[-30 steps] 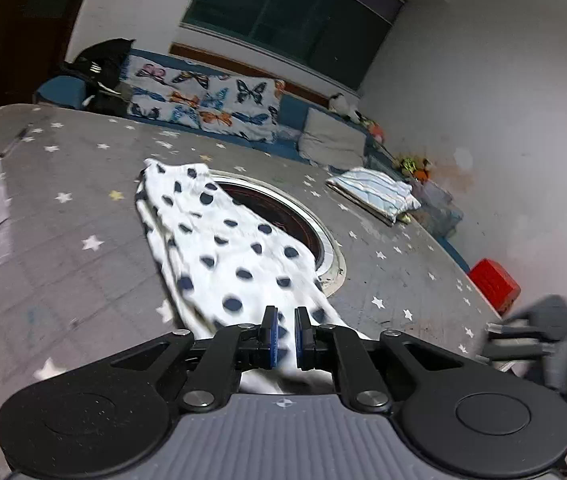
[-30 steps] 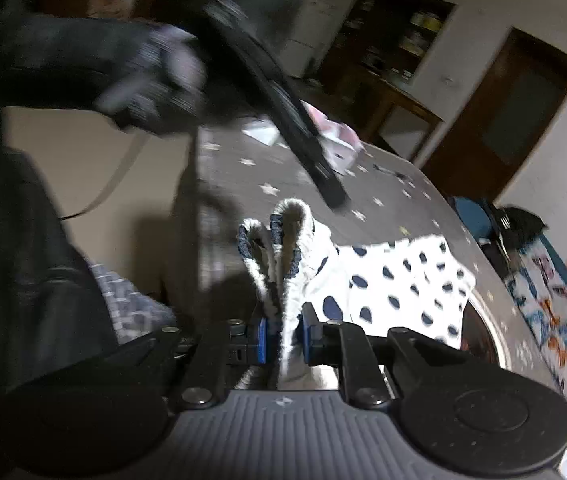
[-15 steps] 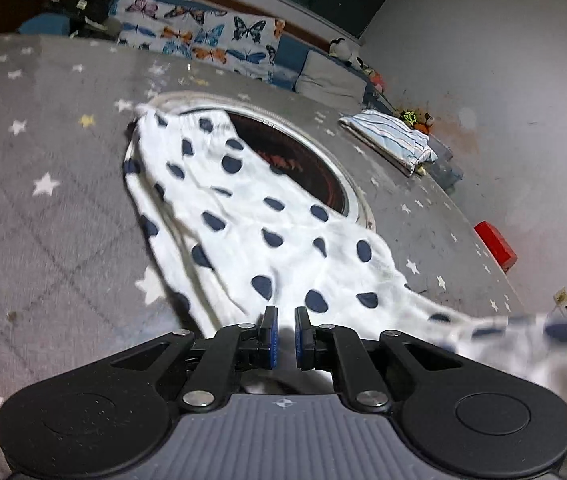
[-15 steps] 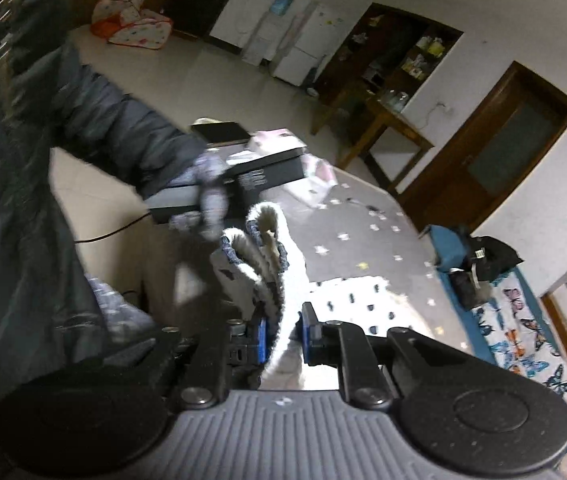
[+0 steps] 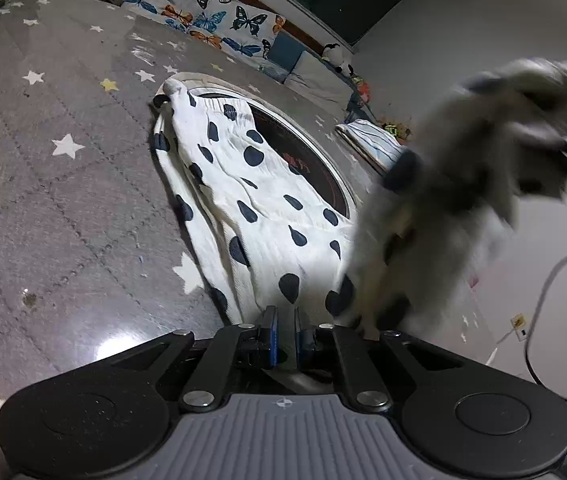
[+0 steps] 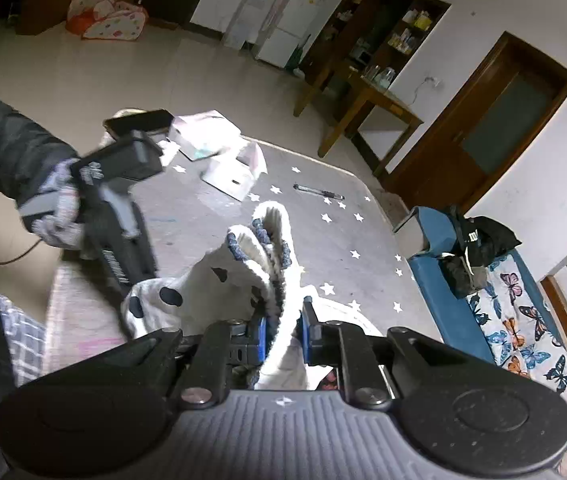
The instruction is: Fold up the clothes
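Home: fridge (image 6: 283, 28), butterfly sofa (image 5: 203, 20) (play tent (image 6: 103, 12) too).

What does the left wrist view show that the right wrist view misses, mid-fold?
Only the left wrist view: the round dark inset in the grey star-print table, most of the white navy-spotted garment spread across it, and a folded striped cloth.

Only the right wrist view: a gloved hand holding the left gripper, white boxes, a black pen, and the brown door.

Both: the spotted garment, the table, the butterfly-print cushion.
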The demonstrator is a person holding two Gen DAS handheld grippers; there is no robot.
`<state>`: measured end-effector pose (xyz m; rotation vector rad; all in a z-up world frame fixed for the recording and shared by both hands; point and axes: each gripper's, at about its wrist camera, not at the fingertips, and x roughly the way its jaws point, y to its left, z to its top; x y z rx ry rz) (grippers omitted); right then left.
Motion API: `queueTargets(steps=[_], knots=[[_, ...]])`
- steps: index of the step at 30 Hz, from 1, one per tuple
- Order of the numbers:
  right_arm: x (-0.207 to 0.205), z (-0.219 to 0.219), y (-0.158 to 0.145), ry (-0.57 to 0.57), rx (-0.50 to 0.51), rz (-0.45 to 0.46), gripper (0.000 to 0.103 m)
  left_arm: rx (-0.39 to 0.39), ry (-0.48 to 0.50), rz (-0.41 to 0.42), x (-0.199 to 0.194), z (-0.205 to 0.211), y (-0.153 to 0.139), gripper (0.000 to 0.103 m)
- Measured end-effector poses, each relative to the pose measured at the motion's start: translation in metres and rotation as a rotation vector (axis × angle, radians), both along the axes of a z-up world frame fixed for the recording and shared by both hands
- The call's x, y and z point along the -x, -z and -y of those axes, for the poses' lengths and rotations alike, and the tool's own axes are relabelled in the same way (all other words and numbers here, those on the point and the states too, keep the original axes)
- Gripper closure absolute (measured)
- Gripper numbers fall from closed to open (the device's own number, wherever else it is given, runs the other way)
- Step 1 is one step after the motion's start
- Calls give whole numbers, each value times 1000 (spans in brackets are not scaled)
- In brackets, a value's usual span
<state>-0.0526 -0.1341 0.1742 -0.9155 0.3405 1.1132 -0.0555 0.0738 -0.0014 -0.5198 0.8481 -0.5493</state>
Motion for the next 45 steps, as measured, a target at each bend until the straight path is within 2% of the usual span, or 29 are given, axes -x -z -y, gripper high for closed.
queueTargets(steps=[13,14,16,19,28,34,40,45], knots=[[-115,-57,58,6,108,-97,86,62,24,-13,-8,-12,7,95],[-123,-63,64,8,112,-108,81,64,26,-12,-7,-12,8,95],[-136,-69,76,23,101,-105,80,64,30,-9,-6,-12,8,95],[-153,-73,86,64,42,-111,63,62,30,-8,-5,-11,8,97],[-163,-56,99,194,9,-192,61,64,12,-10,-1,-10,8,96],[-169,-50,111,270,-56,-334,62,63,0,-9,-6,-10,9,96],[-180,-71,127,304,-96,-421,63,66,-11,-7,-7,-10,10,96],[-182,-96,145,308,-105,-433,62,54,-22,-1,-6,-10,8,96]])
